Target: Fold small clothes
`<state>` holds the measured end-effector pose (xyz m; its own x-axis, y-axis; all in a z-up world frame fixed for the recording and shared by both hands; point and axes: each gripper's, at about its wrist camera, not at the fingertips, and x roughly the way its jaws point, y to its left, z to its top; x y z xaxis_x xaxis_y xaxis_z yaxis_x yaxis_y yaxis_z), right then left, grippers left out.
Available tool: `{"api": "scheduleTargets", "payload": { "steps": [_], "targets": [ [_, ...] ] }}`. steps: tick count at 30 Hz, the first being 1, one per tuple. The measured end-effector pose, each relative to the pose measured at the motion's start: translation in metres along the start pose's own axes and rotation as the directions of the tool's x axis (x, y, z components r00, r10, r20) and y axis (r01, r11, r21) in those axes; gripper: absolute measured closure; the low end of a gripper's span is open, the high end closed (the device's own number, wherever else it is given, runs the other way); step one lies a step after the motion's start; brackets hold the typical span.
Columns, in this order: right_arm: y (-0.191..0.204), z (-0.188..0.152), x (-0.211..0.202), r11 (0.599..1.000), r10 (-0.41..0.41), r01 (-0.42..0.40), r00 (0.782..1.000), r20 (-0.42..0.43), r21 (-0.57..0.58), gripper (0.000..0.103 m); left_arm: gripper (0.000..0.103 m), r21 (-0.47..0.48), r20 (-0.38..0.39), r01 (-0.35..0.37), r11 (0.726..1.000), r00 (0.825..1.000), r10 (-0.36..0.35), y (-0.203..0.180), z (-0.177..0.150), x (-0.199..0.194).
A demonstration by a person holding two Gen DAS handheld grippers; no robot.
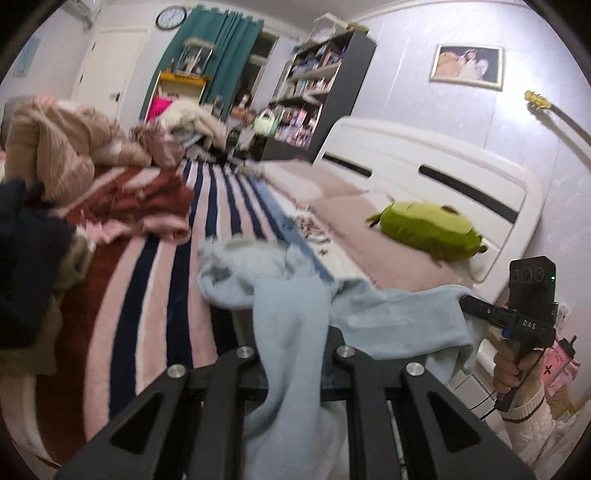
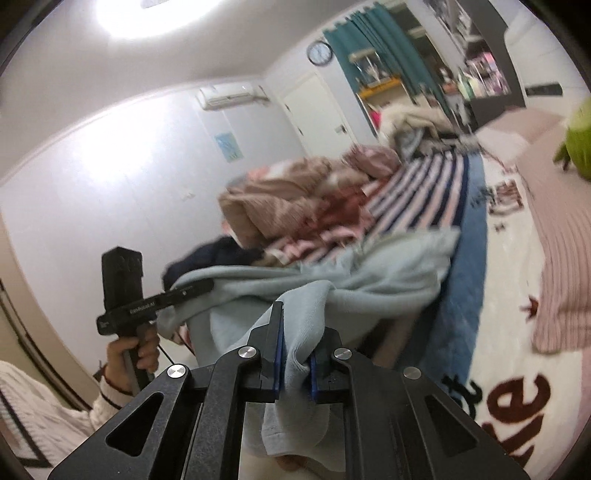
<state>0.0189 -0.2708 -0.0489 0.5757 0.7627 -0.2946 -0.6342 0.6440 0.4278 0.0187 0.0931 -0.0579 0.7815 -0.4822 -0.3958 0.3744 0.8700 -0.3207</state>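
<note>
Both black hand-held grippers — left gripper (image 2: 192,286), right gripper (image 2: 293,363) — clamp the soft pale-blue knit garment (image 2: 369,273), lifted off the striped blanket (image 1: 162,266); next, spreading it flat.

Not much to read here tbh. My right gripper (image 1: 476,308), seen from the left wrist cam, has "DAS" in white letters on its black body, just above the handle. From the right wrist cam, my left gripper (image 2: 192,288) has small white print along its black bar, looks like "EgoRobot AI" or close to it, too blurry to swear by. The white blanket (image 2: 498,369) has big dark brown letters near the bottom right edge; I can make out something like "e" and part of another, cut off by the frame. The wall clock (image 1: 170,17) has numerals but they're too small to read.
</note>
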Motion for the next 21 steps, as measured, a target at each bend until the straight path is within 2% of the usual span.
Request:
{"api": "scheduleTargets", "payload": {
  "steps": [2, 5, 9, 11, 14, 18, 21],
  "targets": [
    [0.013, 0.009, -0.009, 0.999, 0.014, -0.013, 0.999, 0.035, -0.029, 0.098, 0.093, 0.029, 0.035, 0.01, 1.0, 0.999, -0.011, -0.008, 0.008, -0.018],
    [0.024, 0.022, -0.013, 0.998, -0.006, 0.01, 0.998, 0.067, -0.061, 0.098, 0.093, 0.052, 0.071, 0.018, 0.998, 0.997, -0.022, -0.013, 0.023, -0.032],
    [0.014, 0.042, -0.001, 0.994, -0.08, 0.086, 0.991, 0.104, -0.062, 0.098, 0.093, 0.055, 0.077, -0.023, 0.998, 0.997, 0.019, -0.002, 0.044, -0.018],
    [0.0, 0.049, 0.01, 0.992, -0.12, 0.125, 0.987, 0.105, -0.037, 0.098, 0.093, 0.056, 0.066, -0.049, 0.997, 0.997, 0.045, 0.01, 0.055, 0.0],
    [-0.03, 0.062, 0.032, 0.98, -0.198, 0.198, 0.976, 0.088, 0.0, 0.098, 0.093, 0.06, 0.029, -0.124, 0.991, 0.992, 0.122, 0.031, 0.07, 0.036],
    [-0.079, 0.066, 0.069, 0.957, -0.288, 0.288, 0.958, 0.008, 0.041, 0.098, 0.093, 0.039, -0.062, -0.182, 0.982, 0.981, 0.184, 0.069, 0.076, 0.089],
    [-0.116, 0.059, 0.101, 0.932, -0.35, 0.355, 0.934, -0.073, 0.074, 0.098, 0.093, 0.028, -0.147, -0.206, 0.978, 0.967, 0.208, 0.096, 0.07, 0.132]
  ]
}}
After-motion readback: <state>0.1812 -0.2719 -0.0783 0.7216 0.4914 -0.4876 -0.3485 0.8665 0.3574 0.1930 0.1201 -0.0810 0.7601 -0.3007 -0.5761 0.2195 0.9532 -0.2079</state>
